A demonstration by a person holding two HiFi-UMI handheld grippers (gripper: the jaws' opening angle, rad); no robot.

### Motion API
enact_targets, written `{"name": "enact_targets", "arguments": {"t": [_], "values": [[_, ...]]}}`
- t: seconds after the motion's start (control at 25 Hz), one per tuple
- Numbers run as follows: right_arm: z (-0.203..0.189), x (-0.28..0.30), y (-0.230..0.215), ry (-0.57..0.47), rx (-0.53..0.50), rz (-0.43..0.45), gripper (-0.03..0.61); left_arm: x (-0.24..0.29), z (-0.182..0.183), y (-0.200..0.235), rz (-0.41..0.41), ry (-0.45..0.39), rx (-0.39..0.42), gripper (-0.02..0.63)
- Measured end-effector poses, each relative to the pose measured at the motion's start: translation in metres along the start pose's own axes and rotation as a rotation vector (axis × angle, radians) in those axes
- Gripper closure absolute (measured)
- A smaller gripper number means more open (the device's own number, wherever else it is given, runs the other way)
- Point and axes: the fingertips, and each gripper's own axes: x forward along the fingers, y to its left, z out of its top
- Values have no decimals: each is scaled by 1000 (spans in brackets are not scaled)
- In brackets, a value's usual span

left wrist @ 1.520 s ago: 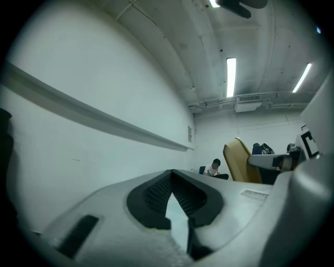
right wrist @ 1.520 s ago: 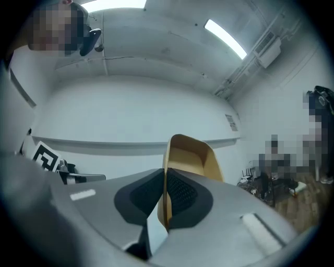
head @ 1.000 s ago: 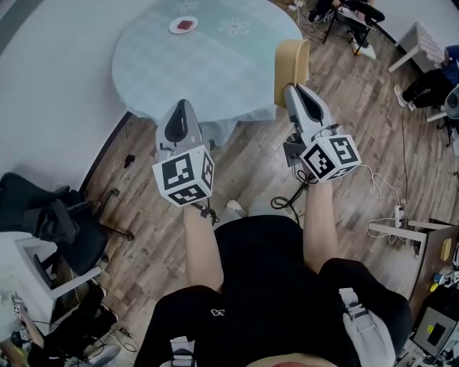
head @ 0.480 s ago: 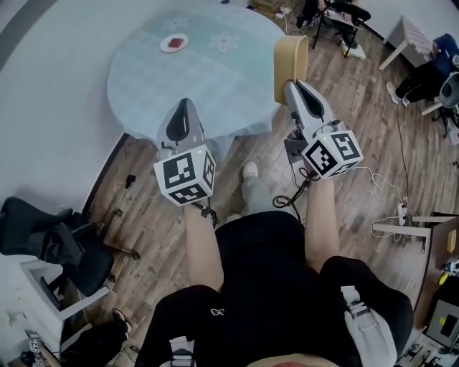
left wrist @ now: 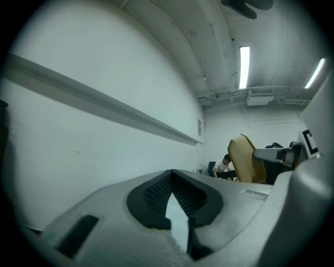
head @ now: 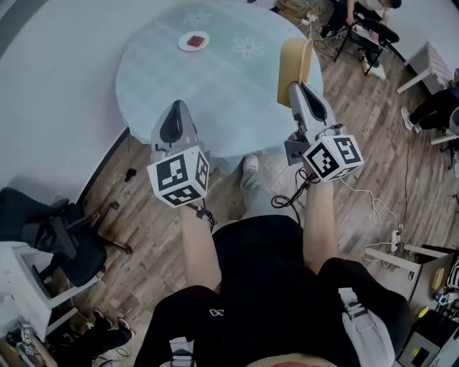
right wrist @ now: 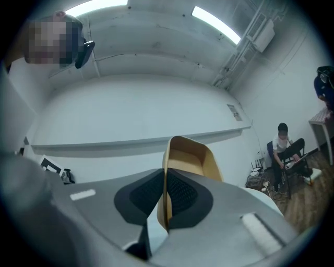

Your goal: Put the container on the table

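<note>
A tan, open-topped container (head: 295, 61) is held on its side above the right edge of the round table (head: 165, 72), which has a pale blue-green cloth. My right gripper (head: 295, 87) is shut on one wall of the container; in the right gripper view the container (right wrist: 190, 156) rises just past the right gripper (right wrist: 164, 180), its wall pinched between the pads. My left gripper (head: 178, 107) hovers over the table's near edge. In the left gripper view the left gripper (left wrist: 172, 177) is shut with nothing in it, and the container (left wrist: 244, 159) shows at the right.
A small white plate with something red (head: 193, 41) lies at the table's far side. A black office chair (head: 64, 233) stands at the left on the wooden floor. Cables (head: 373, 197) trail at the right. People sit on chairs (head: 366, 18) at the back right, beside a white stool (head: 430, 54).
The person has stepped nearer to the table. Both grippers now reach over its near edge, and the container has stayed in the right gripper throughout.
</note>
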Motion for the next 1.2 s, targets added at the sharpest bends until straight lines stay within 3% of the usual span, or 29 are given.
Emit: {"name": "enact_targets", "arguments": {"t": [0.36, 0.64, 0.96, 1.2], "values": [[-43, 119, -115, 63, 67, -13, 550, 152, -57, -6, 17, 131, -8, 615], [-63, 215, -207, 101, 176, -20, 550, 267, -57, -12, 47, 220, -5, 615], [-105, 261, -232, 174, 227, 21, 550, 302, -91, -1, 99, 316, -1, 615], [-162, 273, -250, 371, 80, 16, 549, 314, -122, 7, 98, 370, -40, 615]]}}
